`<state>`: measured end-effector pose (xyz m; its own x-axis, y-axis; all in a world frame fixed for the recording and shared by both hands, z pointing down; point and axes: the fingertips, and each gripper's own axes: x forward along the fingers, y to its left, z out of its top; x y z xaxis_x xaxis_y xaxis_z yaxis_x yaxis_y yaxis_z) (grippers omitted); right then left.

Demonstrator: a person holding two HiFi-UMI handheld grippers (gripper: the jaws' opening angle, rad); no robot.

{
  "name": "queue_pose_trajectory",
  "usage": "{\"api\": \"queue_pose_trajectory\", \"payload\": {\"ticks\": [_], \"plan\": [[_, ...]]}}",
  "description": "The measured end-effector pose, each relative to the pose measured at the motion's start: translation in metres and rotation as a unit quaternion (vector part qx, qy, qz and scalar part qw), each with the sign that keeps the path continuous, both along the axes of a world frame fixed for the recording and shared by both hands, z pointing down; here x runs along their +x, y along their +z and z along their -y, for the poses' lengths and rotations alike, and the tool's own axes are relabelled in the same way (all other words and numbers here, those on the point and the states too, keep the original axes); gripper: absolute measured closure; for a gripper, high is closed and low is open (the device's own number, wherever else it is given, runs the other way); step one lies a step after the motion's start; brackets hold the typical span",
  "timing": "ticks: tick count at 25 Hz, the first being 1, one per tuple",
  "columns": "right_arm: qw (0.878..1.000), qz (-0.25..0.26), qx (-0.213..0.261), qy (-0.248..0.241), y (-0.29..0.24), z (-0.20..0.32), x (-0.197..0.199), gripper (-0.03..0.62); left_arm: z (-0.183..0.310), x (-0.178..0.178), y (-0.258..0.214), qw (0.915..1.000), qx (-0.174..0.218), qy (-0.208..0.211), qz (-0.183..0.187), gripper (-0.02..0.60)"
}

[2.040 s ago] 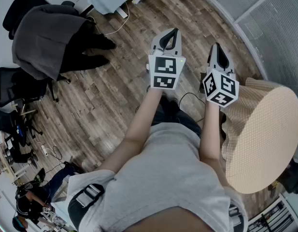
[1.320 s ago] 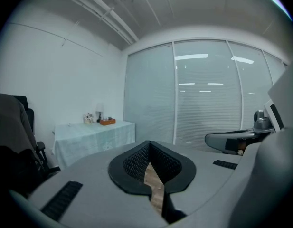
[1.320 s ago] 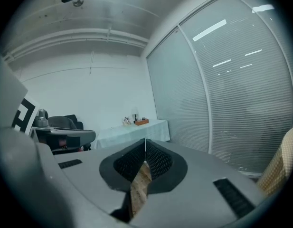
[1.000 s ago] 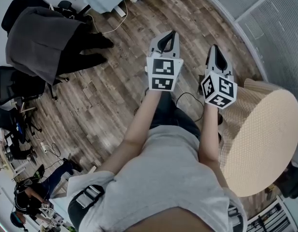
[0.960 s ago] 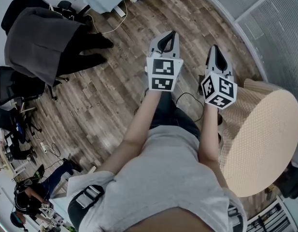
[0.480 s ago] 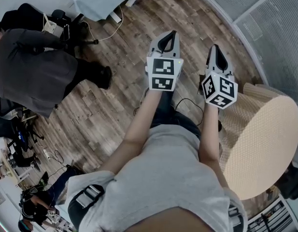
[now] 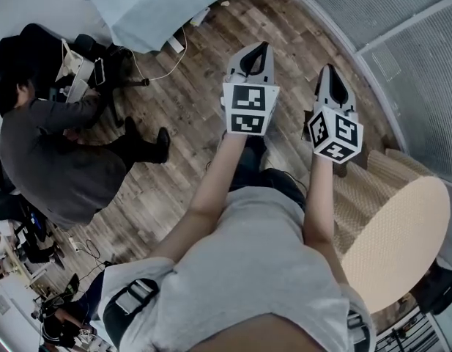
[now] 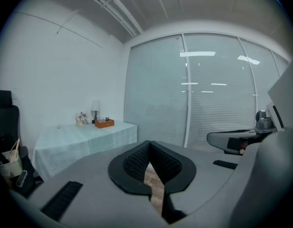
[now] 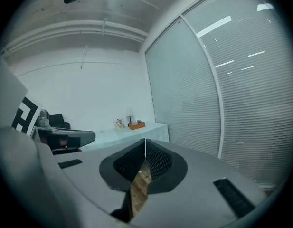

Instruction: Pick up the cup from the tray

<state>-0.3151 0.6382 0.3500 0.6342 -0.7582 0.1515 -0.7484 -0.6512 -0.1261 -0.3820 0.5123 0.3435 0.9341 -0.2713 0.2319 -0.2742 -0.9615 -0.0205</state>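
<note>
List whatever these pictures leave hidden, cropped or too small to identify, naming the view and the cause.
- Cup and tray: not identifiable in any view.
- Small things on the far table: left gripper view, too small.
- Wicker stool: head view, partly hidden behind the wearer's right arm.

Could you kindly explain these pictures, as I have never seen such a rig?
A person, not a robot, holds a tool in each hand: the grey left tongs and the grey right tongs. The head view looks down from the person's head onto a wooden plank floor, a round beige woven stool and another person in dark grey. The two gripper views ride on the tongs and look along them. Both tongs are shut and empty. Ahead stands a table under a pale blue cloth with a small lamp and an orange-brown box; no cup can be made out.
</note>
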Motion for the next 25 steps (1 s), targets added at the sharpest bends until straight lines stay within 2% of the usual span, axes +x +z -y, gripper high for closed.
{"api": "queue_pose_trajectory", "payload": {"ticks": [7,16,22,25], "plan": [[1.000,-0.001,-0.001,-0.011,-0.002,0.067,0.050,0.585,0.063,0.050,0.000,1.0000,-0.001,-0.008,0.001,0.578],[0.999,0.010,-0.009,-0.036,0.011,0.119,0.106,0.585,0.108,0.103,0.014,0.9995,-0.011,-0.028,0.009,0.578],[0.998,0.009,-0.004,-0.067,0.009,0.170,0.164,0.585,0.151,0.156,0.017,0.9984,-0.009,-0.054,0.014,0.578],[0.996,0.006,0.000,-0.084,0.009,0.194,0.205,0.585,0.175,0.194,0.019,0.9974,-0.007,-0.071,0.013,0.578]]}}
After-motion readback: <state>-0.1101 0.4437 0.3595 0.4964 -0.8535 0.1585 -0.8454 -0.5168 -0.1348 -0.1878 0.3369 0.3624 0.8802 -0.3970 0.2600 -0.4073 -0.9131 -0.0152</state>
